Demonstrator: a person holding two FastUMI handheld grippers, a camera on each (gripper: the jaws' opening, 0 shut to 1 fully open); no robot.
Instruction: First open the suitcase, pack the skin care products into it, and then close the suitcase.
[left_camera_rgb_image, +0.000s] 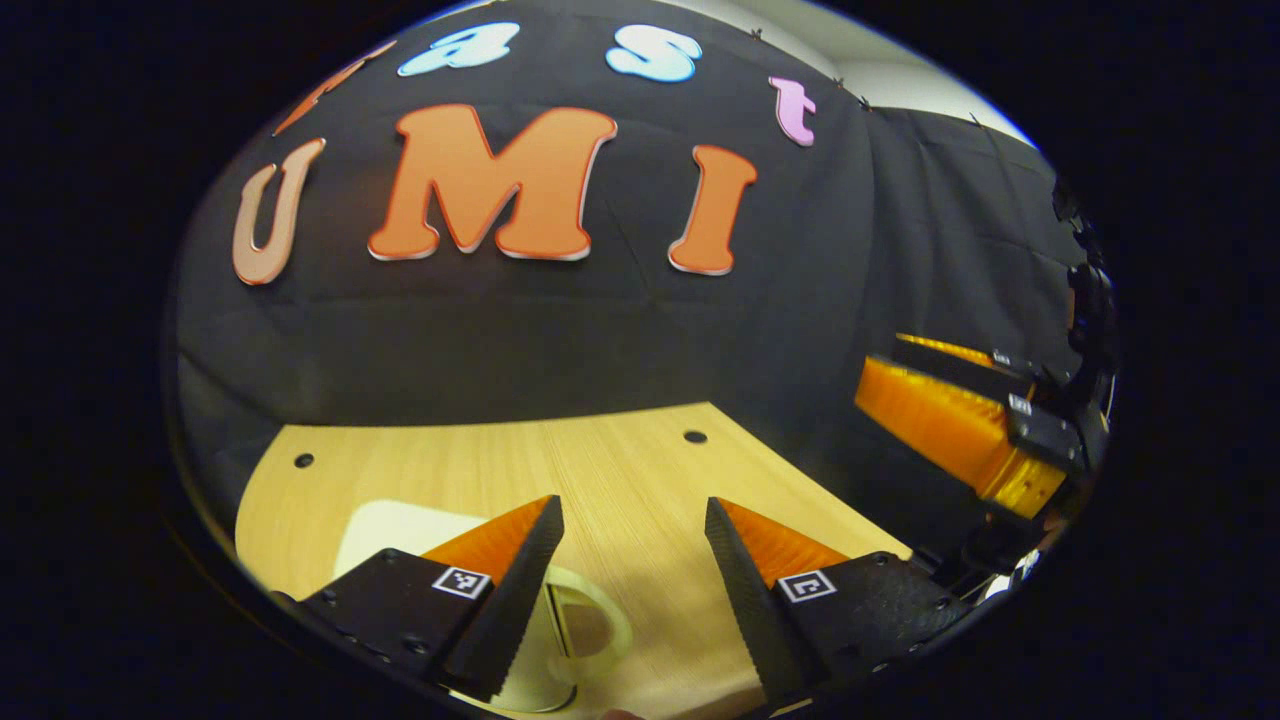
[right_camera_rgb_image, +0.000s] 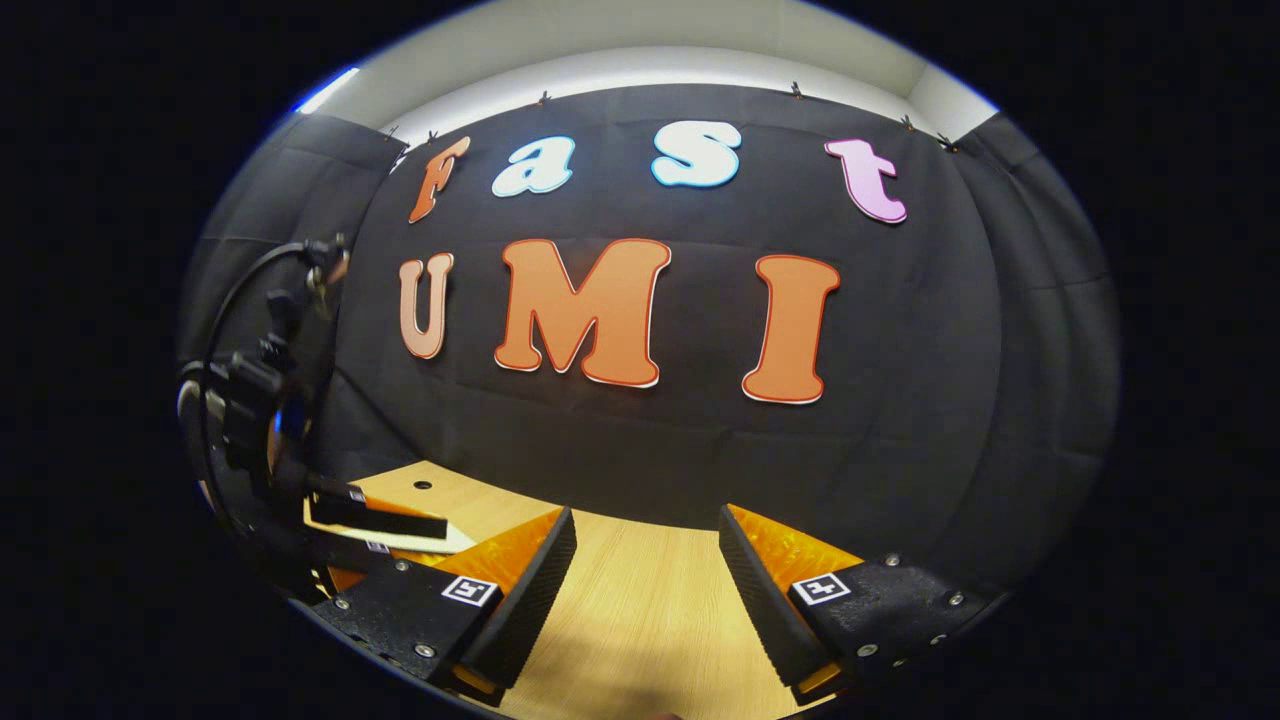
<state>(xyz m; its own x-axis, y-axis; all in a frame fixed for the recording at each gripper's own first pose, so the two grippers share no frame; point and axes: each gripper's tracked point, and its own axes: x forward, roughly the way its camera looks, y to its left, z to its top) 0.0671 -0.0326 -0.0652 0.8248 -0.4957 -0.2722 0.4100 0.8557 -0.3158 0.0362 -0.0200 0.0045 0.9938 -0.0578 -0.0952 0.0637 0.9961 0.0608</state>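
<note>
Both tools hang raised over the wooden surface, aimed at the booth wall rather than down at any work, which reads as a ready pose with the task hardly begun.

The left tool has its jaws standing well apart with nothing between them. Below its left finger lies a pale, cream-coloured case with a looped handle, probably the suitcase; whether it is open or what it holds cannot be told.

The right tool is likewise spread wide and empty, over bare wood. The same tool appears at the right edge of the left gripper view.

No skin care products can be made out.
</note>
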